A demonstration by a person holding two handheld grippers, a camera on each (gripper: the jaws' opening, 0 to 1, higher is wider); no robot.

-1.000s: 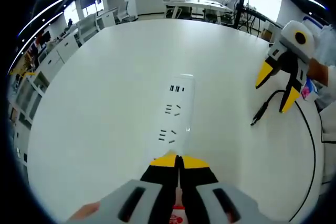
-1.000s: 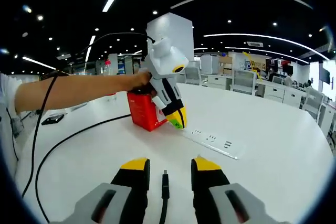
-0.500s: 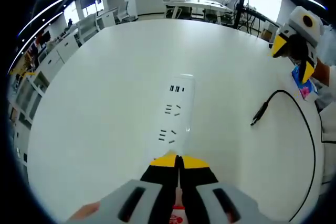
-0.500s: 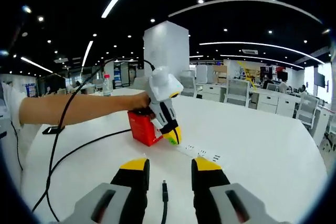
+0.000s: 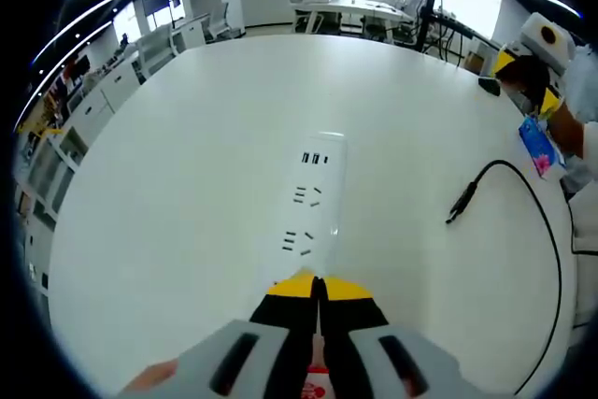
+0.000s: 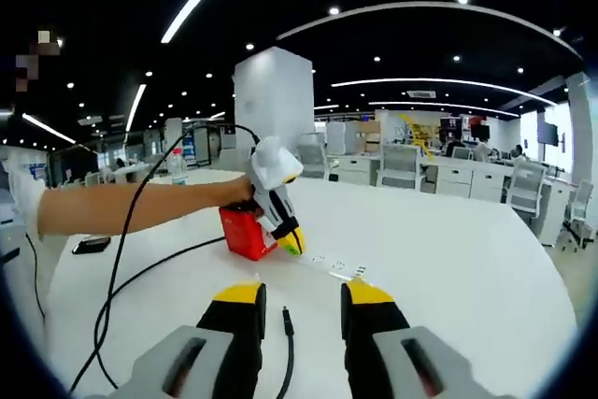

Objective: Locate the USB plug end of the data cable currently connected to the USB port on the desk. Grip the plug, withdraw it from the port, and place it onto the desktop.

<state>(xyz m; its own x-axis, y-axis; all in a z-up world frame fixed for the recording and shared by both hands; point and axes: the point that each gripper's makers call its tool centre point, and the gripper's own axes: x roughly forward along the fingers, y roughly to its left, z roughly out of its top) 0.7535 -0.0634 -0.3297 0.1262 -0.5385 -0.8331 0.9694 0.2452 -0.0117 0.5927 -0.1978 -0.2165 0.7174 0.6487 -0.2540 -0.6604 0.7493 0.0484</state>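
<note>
The black data cable's USB plug (image 5: 461, 203) lies loose on the white desk (image 5: 187, 184), apart from the white power strip (image 5: 313, 193). In the right gripper view the plug (image 6: 285, 321) rests on the desk ahead of my open right gripper (image 6: 297, 296), whose jaws hold nothing. My left gripper (image 5: 318, 285) is shut, its tips down at the near end of the strip. From the right gripper view, the left gripper (image 6: 291, 245) touches the strip's (image 6: 341, 271) end beside a red box (image 6: 245, 234). The right gripper (image 5: 528, 81) hovers at the desk's far right edge.
The black cable (image 5: 528, 184) loops toward the desk's right edge. A blue card (image 5: 537, 147) and a dark object (image 5: 488, 86) lie near that edge. A person's arm (image 6: 140, 207), a water bottle (image 6: 176, 165) and a phone (image 6: 92, 245) are at the left. Office desks stand behind.
My right gripper has pulled back and up from the plug, which stays lying on the desk. The left gripper and power strip have not moved.
</note>
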